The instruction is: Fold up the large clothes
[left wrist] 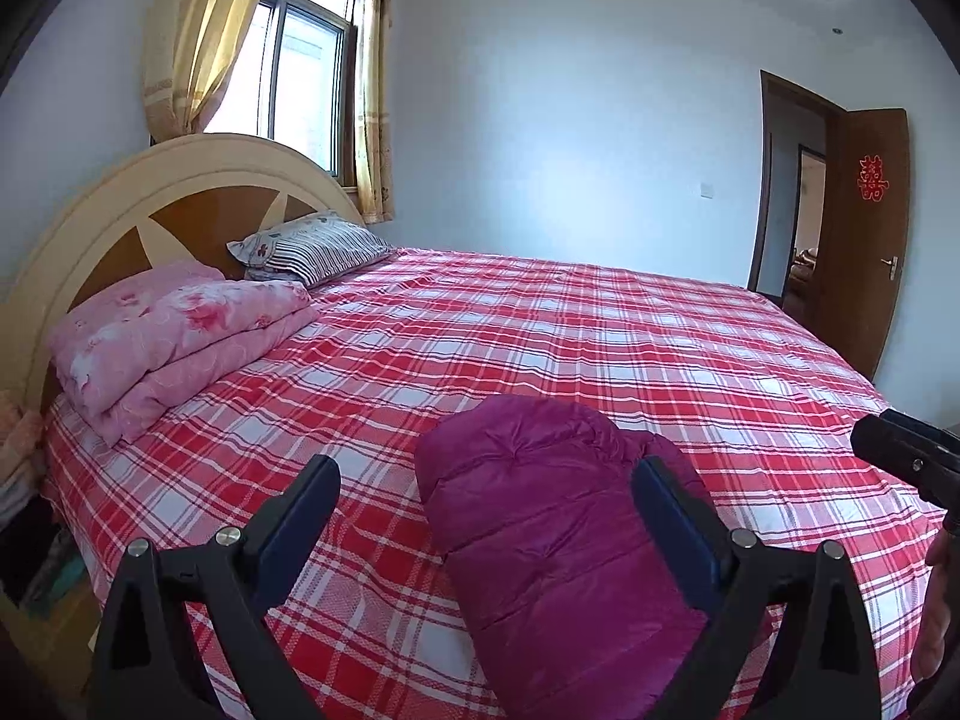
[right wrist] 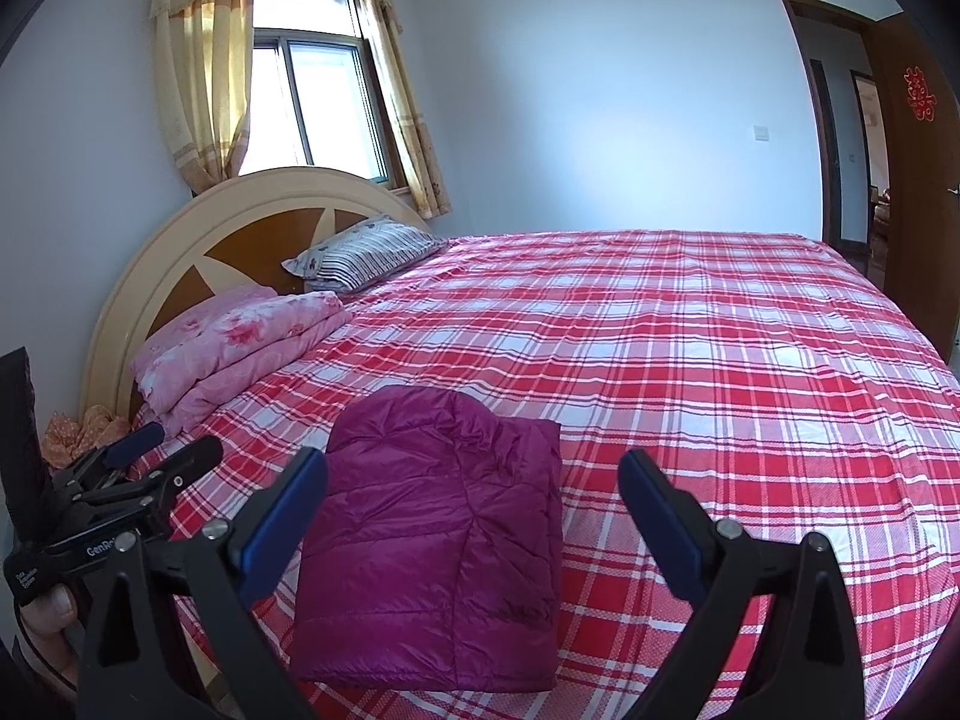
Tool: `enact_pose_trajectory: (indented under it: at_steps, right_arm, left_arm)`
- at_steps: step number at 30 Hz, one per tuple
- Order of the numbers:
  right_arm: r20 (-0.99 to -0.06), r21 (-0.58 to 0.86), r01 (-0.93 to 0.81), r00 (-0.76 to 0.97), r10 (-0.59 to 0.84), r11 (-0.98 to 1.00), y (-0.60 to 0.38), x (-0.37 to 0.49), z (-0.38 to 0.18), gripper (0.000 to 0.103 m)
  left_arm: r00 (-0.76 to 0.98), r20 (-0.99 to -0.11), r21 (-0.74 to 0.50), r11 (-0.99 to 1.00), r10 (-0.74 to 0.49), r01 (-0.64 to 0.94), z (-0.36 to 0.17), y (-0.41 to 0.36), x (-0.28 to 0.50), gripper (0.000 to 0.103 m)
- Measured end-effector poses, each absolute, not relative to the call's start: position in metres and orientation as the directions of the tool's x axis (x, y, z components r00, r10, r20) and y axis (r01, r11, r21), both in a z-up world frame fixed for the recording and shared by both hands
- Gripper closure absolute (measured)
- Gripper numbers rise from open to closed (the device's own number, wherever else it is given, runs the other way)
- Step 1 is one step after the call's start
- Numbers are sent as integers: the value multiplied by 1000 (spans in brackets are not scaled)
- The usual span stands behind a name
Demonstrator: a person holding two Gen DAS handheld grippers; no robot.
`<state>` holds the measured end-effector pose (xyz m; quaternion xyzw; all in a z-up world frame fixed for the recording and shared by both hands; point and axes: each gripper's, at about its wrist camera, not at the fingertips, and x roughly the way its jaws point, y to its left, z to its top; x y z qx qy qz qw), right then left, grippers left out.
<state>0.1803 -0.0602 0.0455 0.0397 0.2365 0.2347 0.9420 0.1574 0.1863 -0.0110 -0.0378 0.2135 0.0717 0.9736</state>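
Lying folded at lower centre of the plaid bed (right wrist: pixel 720 360), the purple down jacket (right wrist: pixel 432 546) rests free; left gripper (left wrist: pixel 486 498) and right gripper (right wrist: pixel 474 492) stand spread, empty. Risk: puffy filling may spring the fold apart.

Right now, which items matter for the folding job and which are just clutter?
Job:
purple down jacket, folded on the plaid sheet
left gripper, open
right gripper, open

Lying about:
pink quilt
striped pillow
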Motion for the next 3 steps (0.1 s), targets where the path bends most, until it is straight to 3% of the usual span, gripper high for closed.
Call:
enact_pose_trajectory:
  at_steps: [3]
  right_arm:
    - [-432,184,-422,776,459,888,-60,181,44,4]
  left_arm:
    - [901,-421,-45,990,105,-137,-13,185,157,5]
